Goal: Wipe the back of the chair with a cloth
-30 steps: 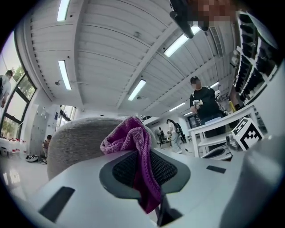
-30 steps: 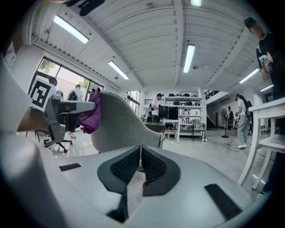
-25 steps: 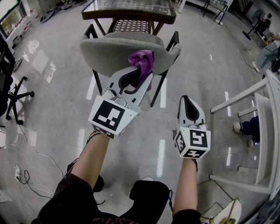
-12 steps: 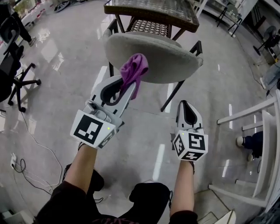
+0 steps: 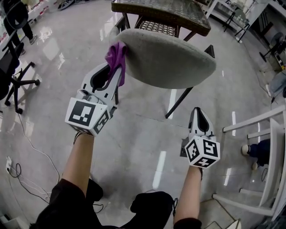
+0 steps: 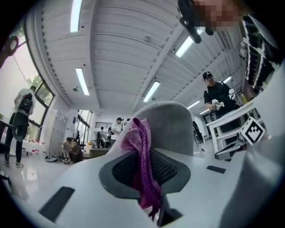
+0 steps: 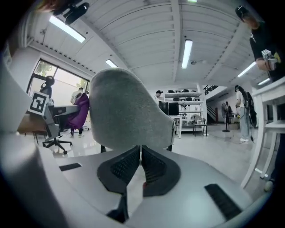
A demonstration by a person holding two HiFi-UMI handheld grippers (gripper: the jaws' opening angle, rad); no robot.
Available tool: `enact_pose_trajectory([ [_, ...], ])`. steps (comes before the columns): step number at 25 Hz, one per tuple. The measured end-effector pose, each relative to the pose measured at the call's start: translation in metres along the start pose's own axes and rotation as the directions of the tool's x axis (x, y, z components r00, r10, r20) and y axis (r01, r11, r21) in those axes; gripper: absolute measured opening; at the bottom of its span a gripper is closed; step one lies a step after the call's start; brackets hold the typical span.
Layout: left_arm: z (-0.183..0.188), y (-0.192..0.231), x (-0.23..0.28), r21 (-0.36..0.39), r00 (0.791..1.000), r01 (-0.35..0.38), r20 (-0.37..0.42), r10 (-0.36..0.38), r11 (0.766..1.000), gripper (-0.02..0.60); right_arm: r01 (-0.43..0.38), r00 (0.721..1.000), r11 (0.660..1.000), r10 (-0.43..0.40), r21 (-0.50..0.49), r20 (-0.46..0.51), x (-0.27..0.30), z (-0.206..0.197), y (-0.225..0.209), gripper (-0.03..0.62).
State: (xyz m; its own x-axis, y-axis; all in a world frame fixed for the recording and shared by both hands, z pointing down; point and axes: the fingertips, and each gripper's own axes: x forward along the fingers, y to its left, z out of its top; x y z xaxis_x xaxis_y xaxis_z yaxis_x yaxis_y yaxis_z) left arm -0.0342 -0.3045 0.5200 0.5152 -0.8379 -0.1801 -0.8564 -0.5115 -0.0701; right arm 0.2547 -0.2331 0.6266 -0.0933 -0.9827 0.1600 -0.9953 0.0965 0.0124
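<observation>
A grey padded chair back (image 5: 167,57) fills the upper middle of the head view, its black legs below. My left gripper (image 5: 117,67) is shut on a purple cloth (image 5: 115,56), which presses against the chair back's left edge. In the left gripper view the purple cloth (image 6: 141,160) hangs pinched between the jaws, with the grey chair back (image 6: 171,127) right behind it. My right gripper (image 5: 199,112) hangs low to the right of the chair, shut and holding nothing. In the right gripper view the chair back (image 7: 129,113) stands ahead of my right gripper (image 7: 139,153), apart from it.
A wicker-topped table (image 5: 163,13) stands just beyond the chair. A white frame (image 5: 263,147) lines the right side. A black office chair (image 5: 13,71) sits at the left, and cables (image 5: 20,179) trail on the glossy floor. People stand in the background.
My left gripper has slid the purple cloth leftward along the chair back, from near its middle to its left edge. The right gripper has dropped slightly and stayed shut.
</observation>
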Motion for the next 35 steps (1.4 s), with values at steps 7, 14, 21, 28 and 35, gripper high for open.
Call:
enact_pose_trajectory([
  [7, -0.006, -0.081, 0.022, 0.029, 0.987, 0.157, 0.033, -0.158, 0.987, 0.081, 0.031, 0.999, 0.999, -0.032, -0.041, -0.015, -0.004, -0.014, -0.021, 0.028],
  [14, -0.018, -0.163, 0.045, -0.03, 0.949, 0.315, 0.002, -0.315, 0.949, 0.081, 0.024, 1.0, 0.998, -0.025, -0.055, -0.014, -0.009, -0.017, -0.028, 0.028],
  [21, -0.011, -0.24, 0.068, 0.083, 0.884, 0.458, 0.065, -0.463, 0.885, 0.081, 0.048, 0.997, 0.995, -0.052, -0.082, -0.048, -0.021, -0.032, -0.046, 0.028],
  [28, 0.004, -0.195, 0.024, 0.309, 0.865, 0.438, 0.112, -0.49, 0.844, 0.083, 0.009, 0.999, 0.998, -0.012, -0.056, -0.047, -0.004, -0.03, -0.02, 0.028],
  [35, -0.036, -0.009, -0.025, 0.113, 0.997, 0.062, 0.046, -0.068, 0.992, 0.084, -0.1, 0.995, 0.991, 0.097, -0.084, -0.033, 0.034, -0.029, 0.04, 0.028],
])
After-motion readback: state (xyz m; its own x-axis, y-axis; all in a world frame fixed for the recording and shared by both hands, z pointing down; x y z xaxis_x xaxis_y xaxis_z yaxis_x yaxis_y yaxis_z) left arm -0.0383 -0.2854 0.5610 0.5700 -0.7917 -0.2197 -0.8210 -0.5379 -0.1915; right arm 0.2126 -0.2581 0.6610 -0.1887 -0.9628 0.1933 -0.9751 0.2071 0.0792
